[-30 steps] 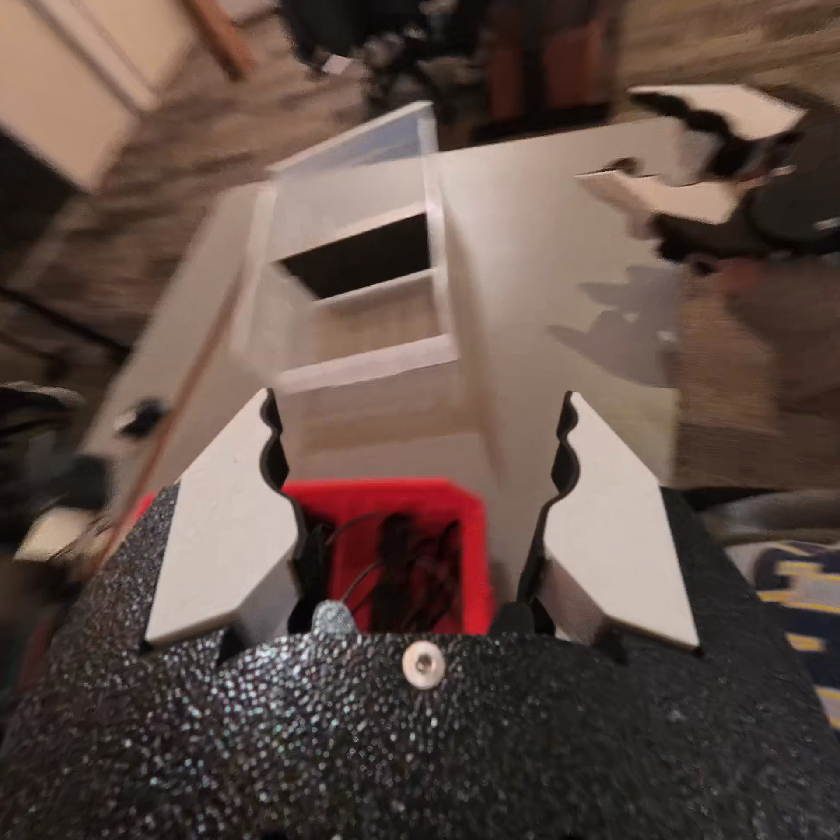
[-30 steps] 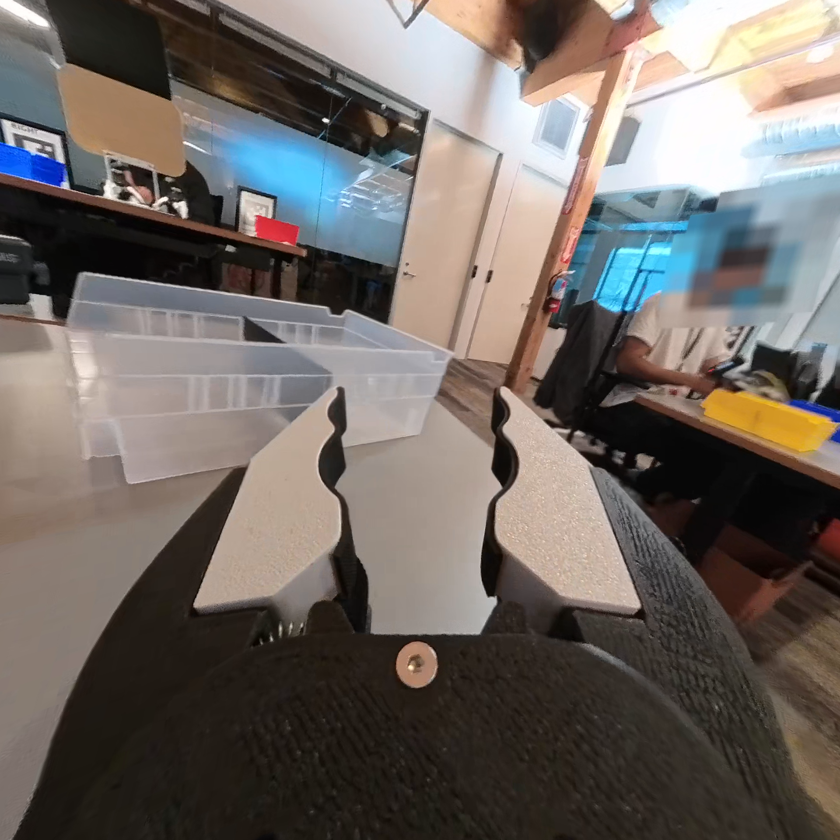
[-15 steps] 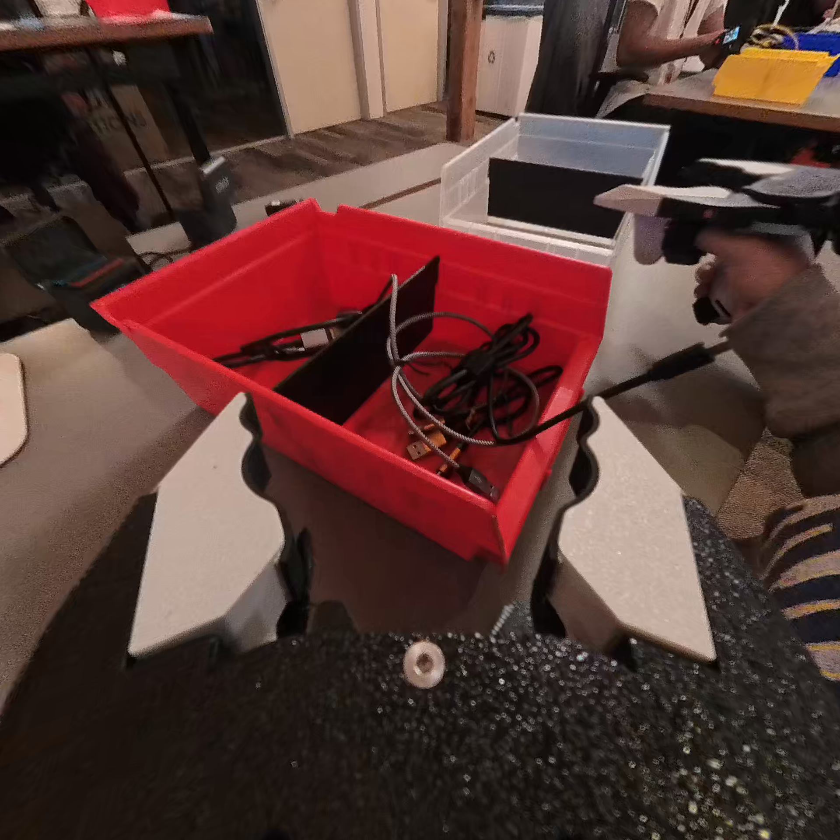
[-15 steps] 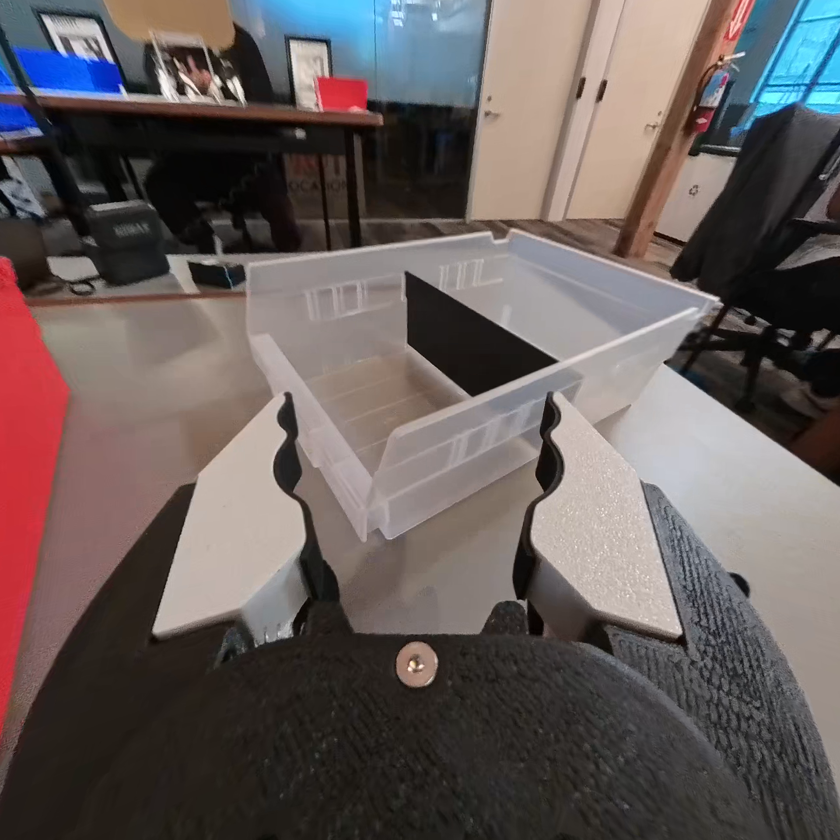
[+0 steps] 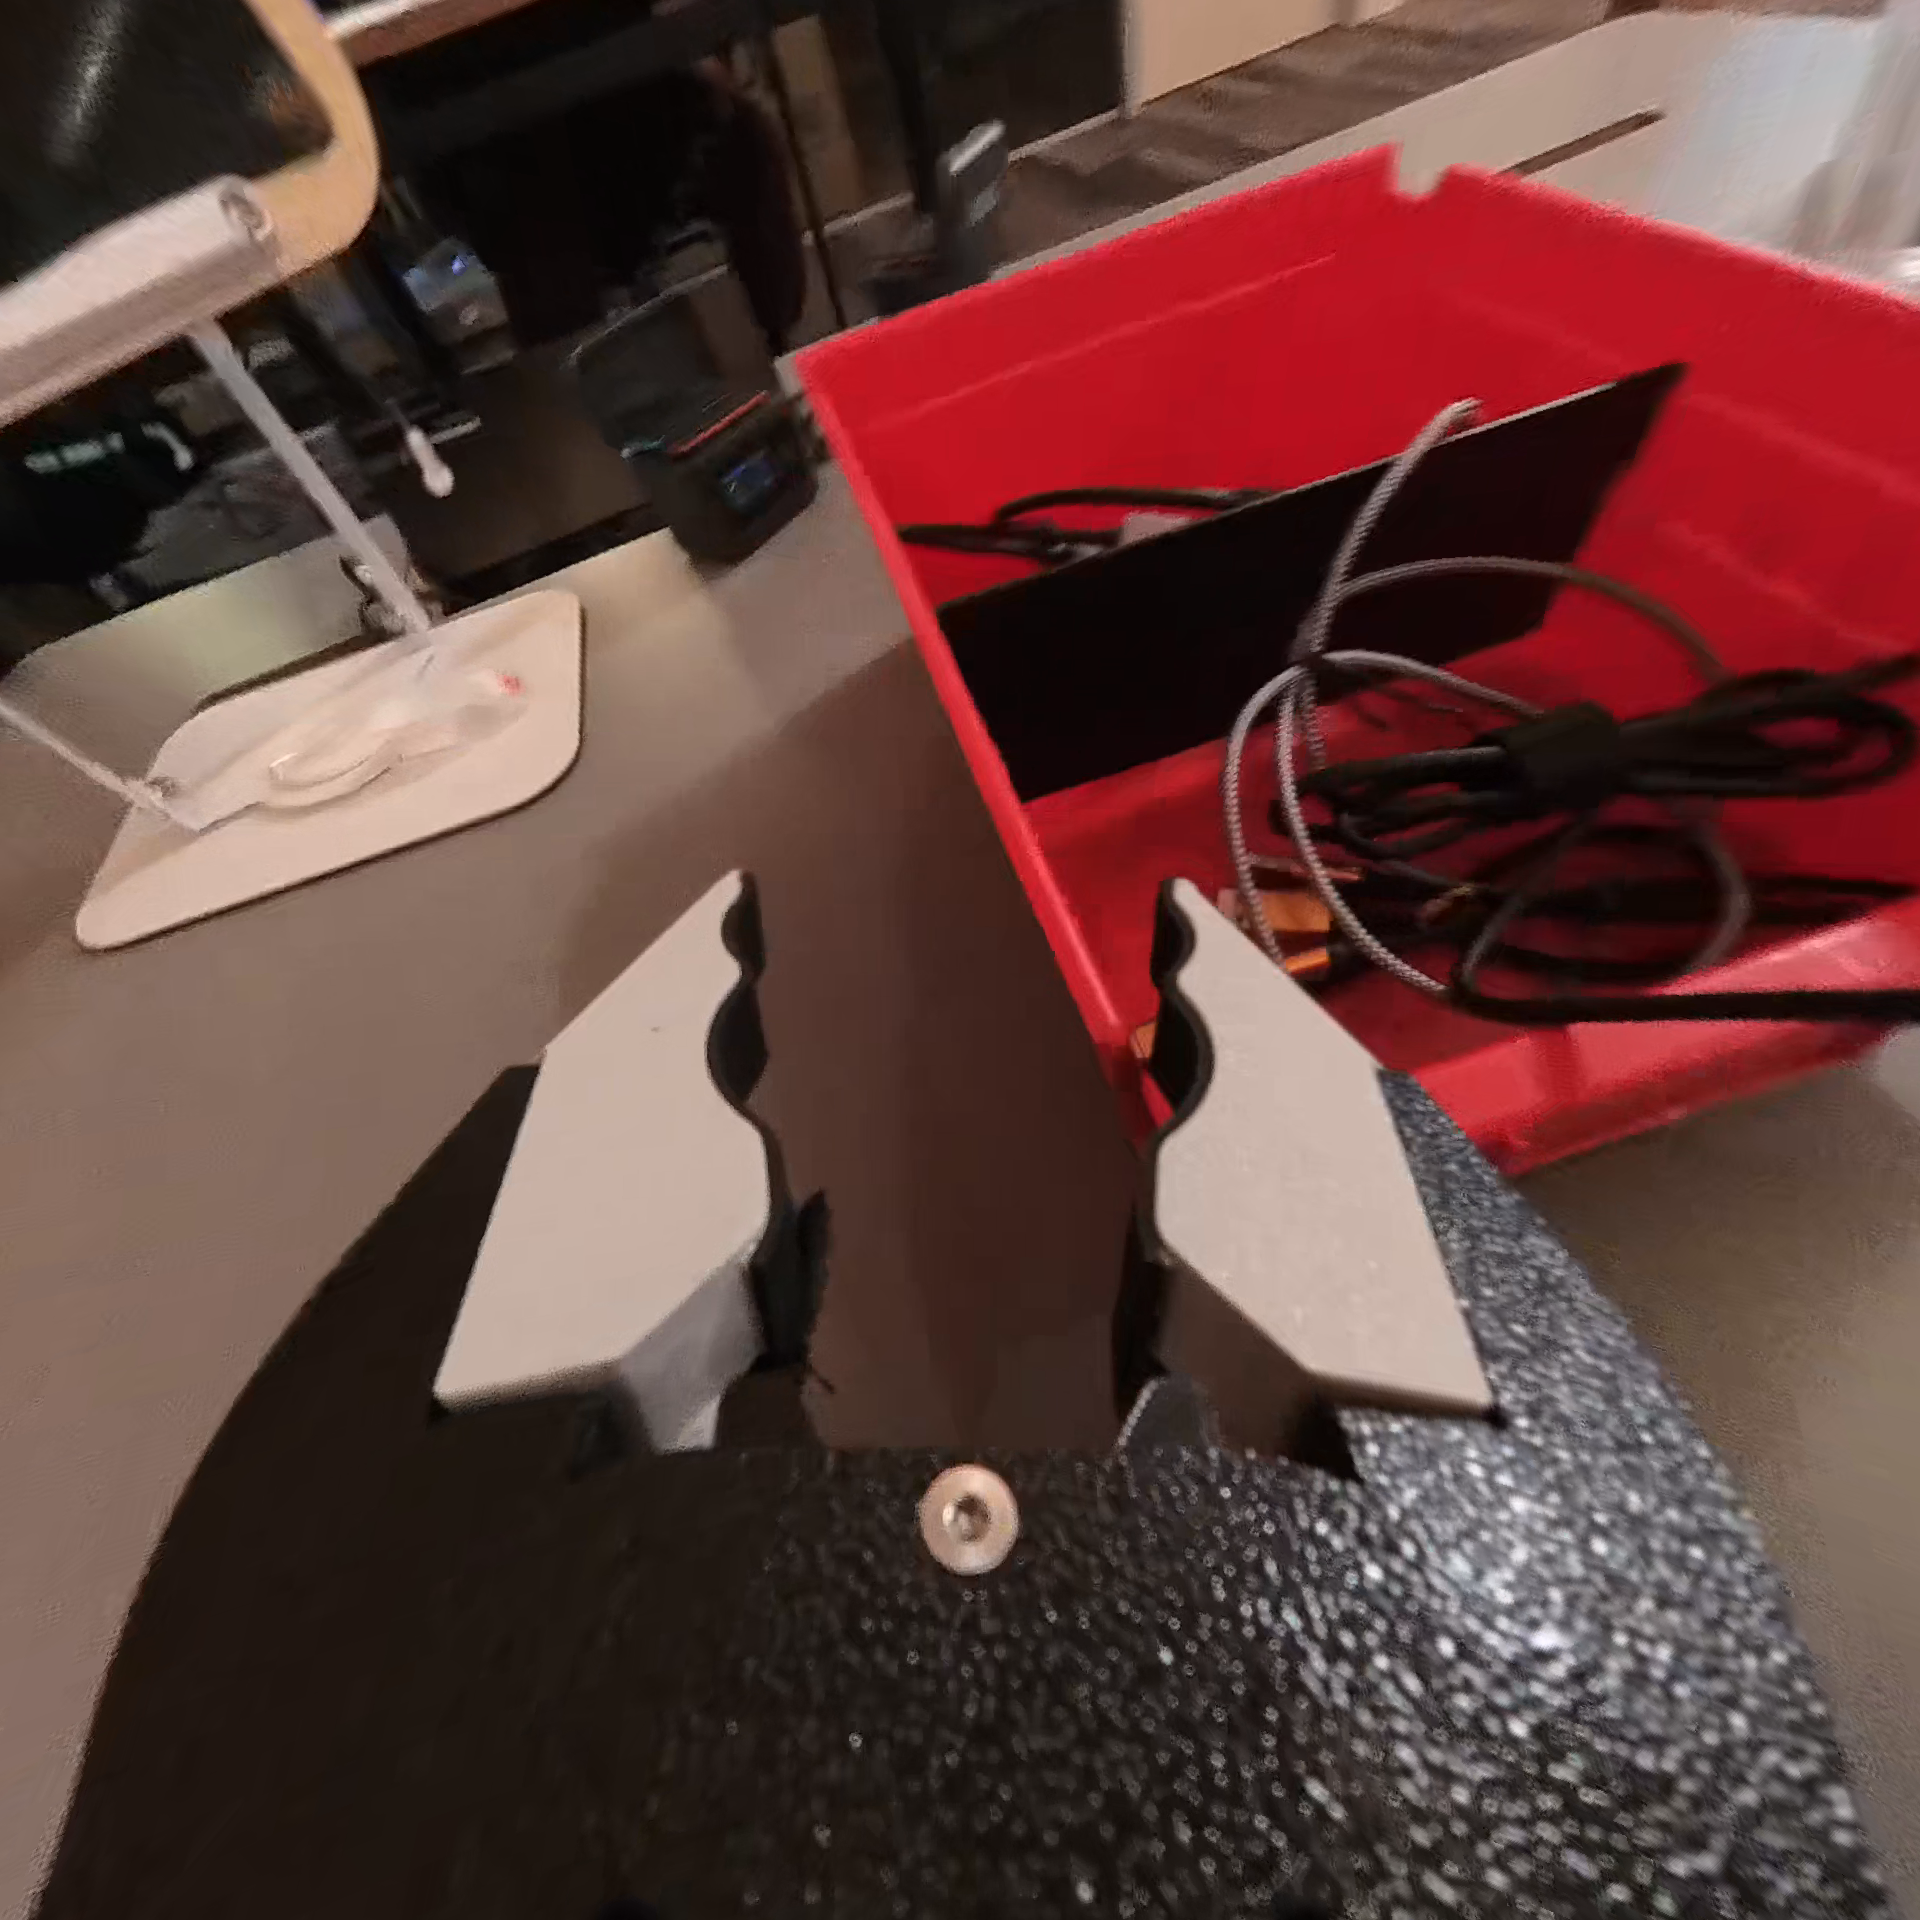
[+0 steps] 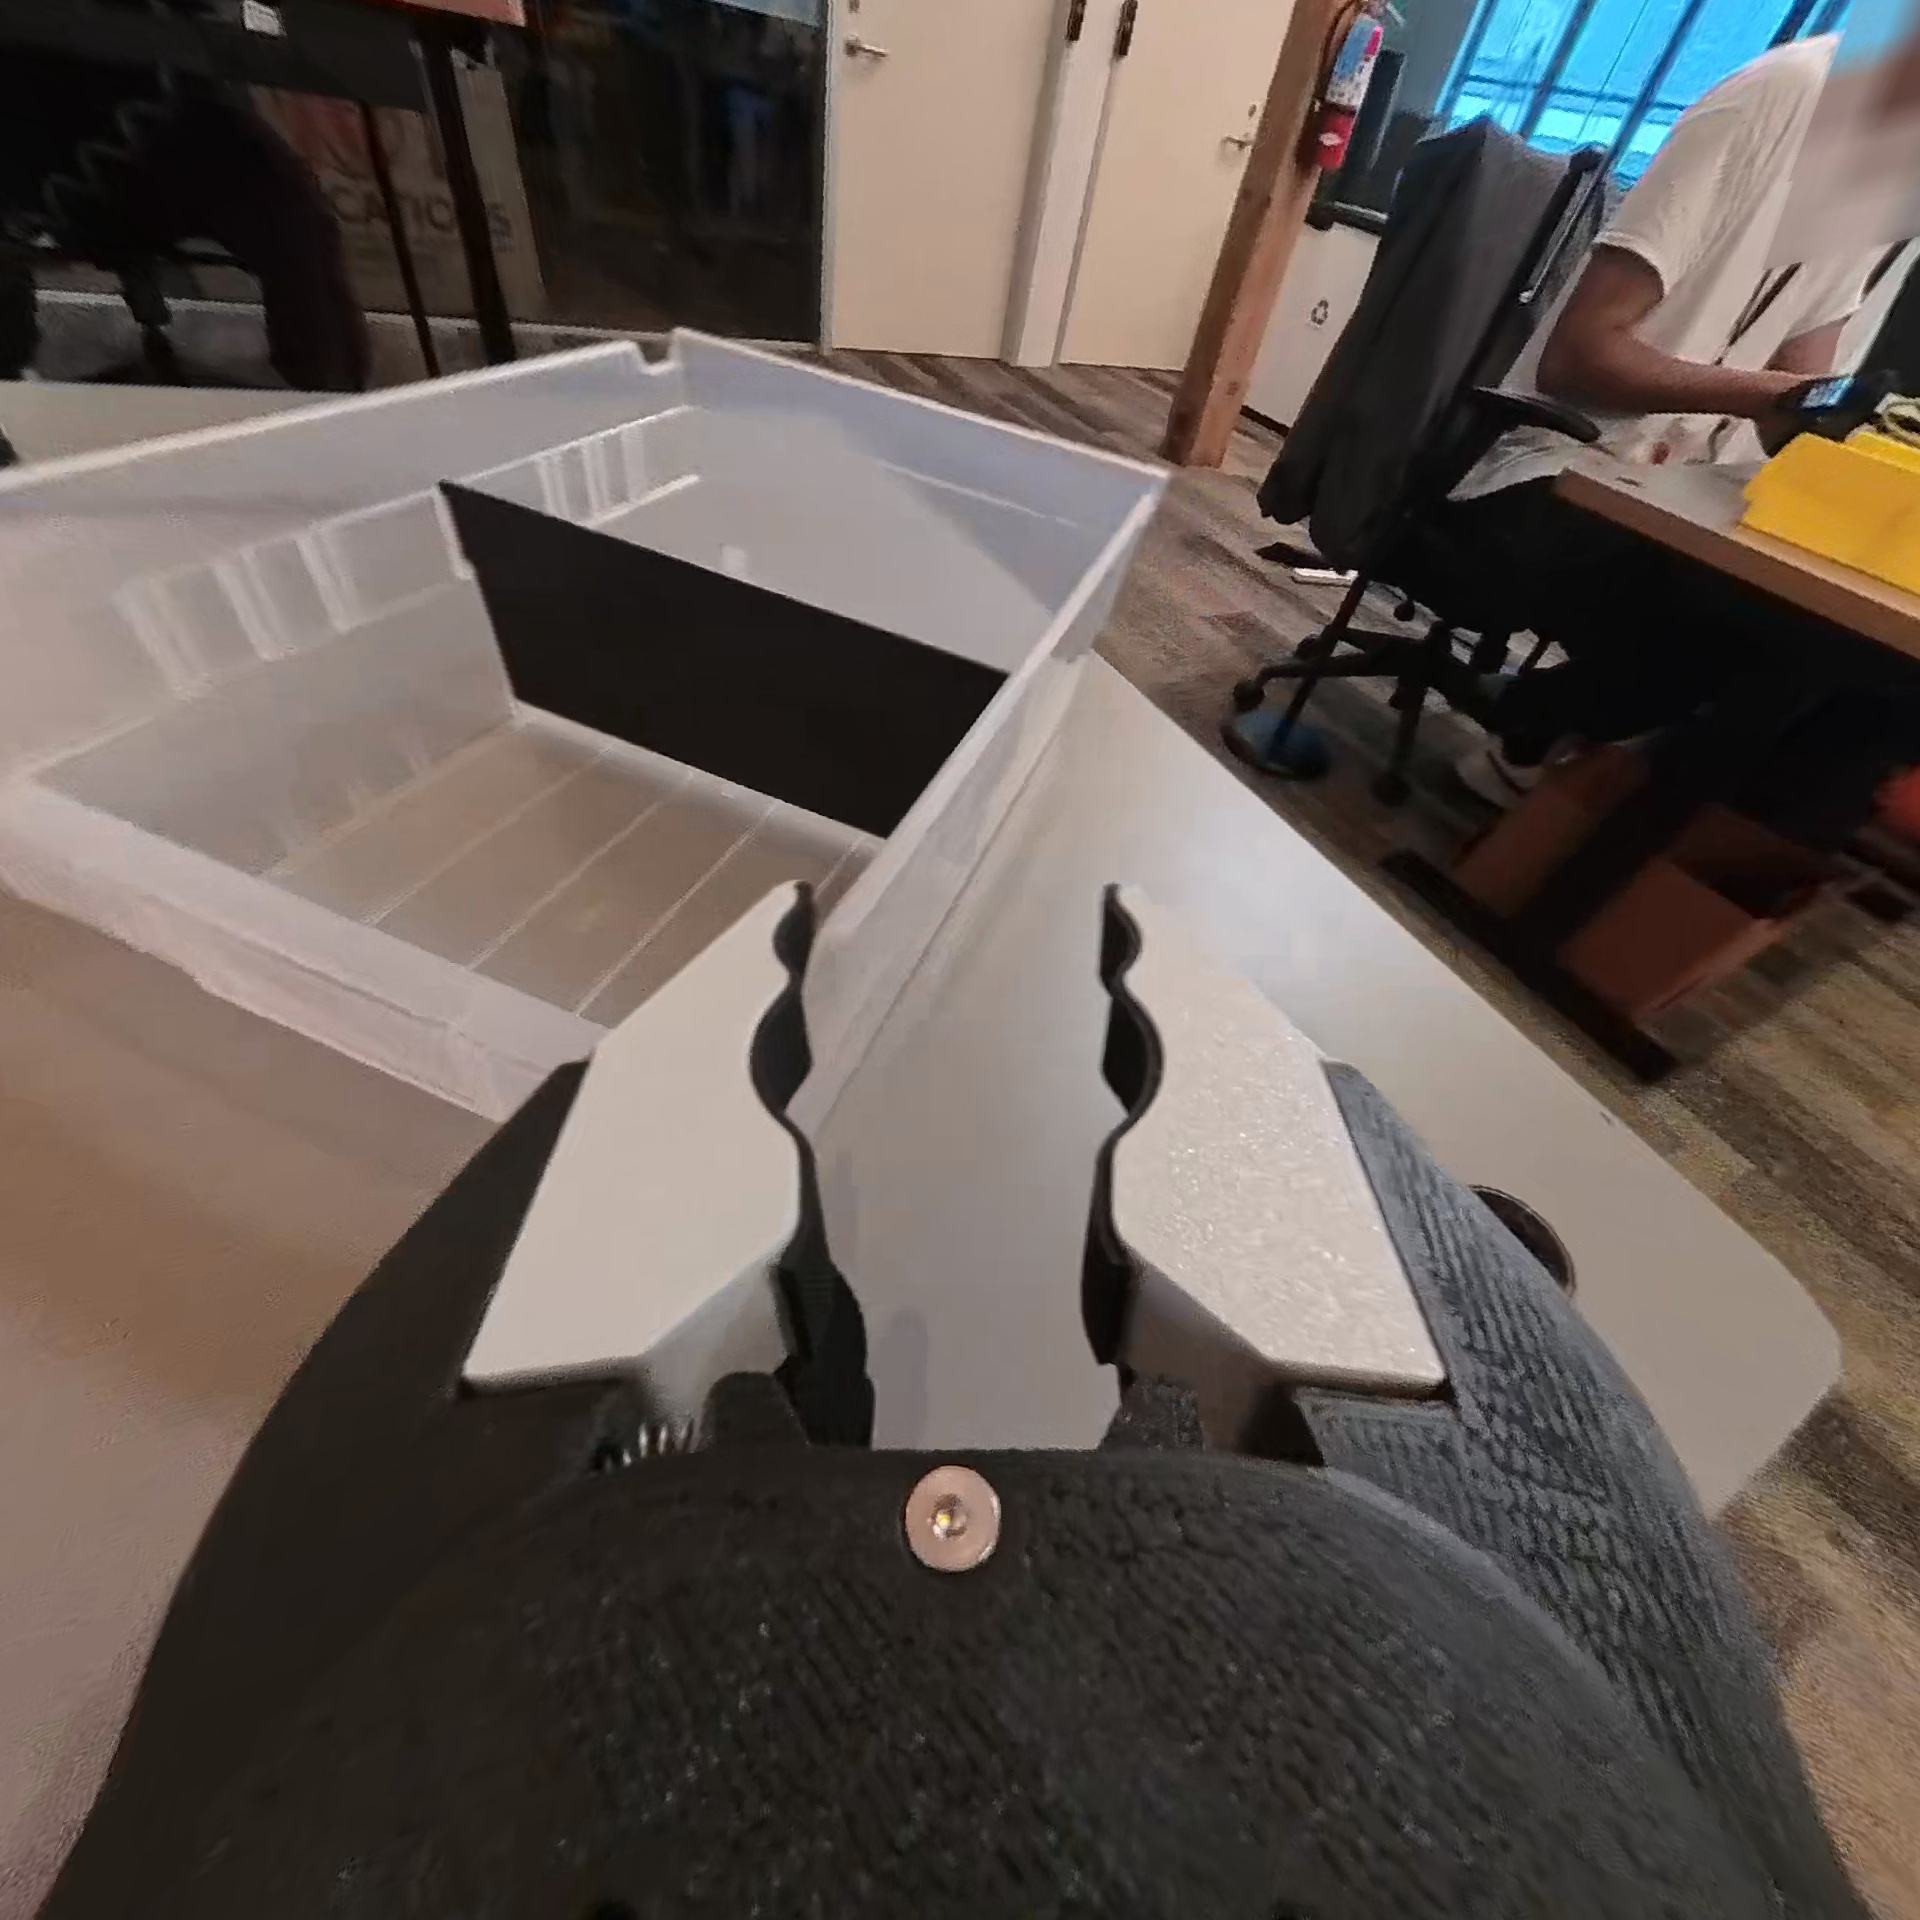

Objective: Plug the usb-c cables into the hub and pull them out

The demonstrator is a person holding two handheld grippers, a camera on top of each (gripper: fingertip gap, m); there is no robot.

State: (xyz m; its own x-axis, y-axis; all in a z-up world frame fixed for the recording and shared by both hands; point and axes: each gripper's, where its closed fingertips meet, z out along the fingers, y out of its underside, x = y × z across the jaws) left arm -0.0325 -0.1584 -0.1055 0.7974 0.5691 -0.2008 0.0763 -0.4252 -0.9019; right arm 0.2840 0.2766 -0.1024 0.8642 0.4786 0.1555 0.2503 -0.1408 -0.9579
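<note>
A: What are the left tongs [image 5: 956, 935] doing?
B: They hang over the grey desk [image 5: 416, 1039] with the jaws spread wide and nothing between them. The right fingertip sits in front of the near left corner of the red bin [image 5: 1195, 343].

A: And the cables?
B: All in that red bin. A black divider [image 5: 1299, 603] splits it. On the near side lies a tangle: a grey braided cable [image 5: 1288, 748] looping up over the divider, a bundled black cable [image 5: 1621, 758] with a strap round it, and some orange-brown plugs [image 5: 1288, 920] near the front wall. Another dark cable [image 5: 1039, 520] lies in the compartment behind the divider. Whether a hub is among them, I cannot tell; the view is blurred.

A: The right tongs [image 6: 951, 914]?
B: Also wide apart and holding nothing, above the desk just beside a clear plastic bin [image 6: 260, 935], whose right wall runs into the gap between the fingers. It has its own black divider [image 6: 727, 655], and both compartments look bare.

A: Anything else around?
B: A white flat stand base [image 5: 332, 769] on the desk at left, and a person in a white shirt [image 6: 1714, 239] seated at another table, with a yellow bin [image 6: 1839, 509] on it.
</note>
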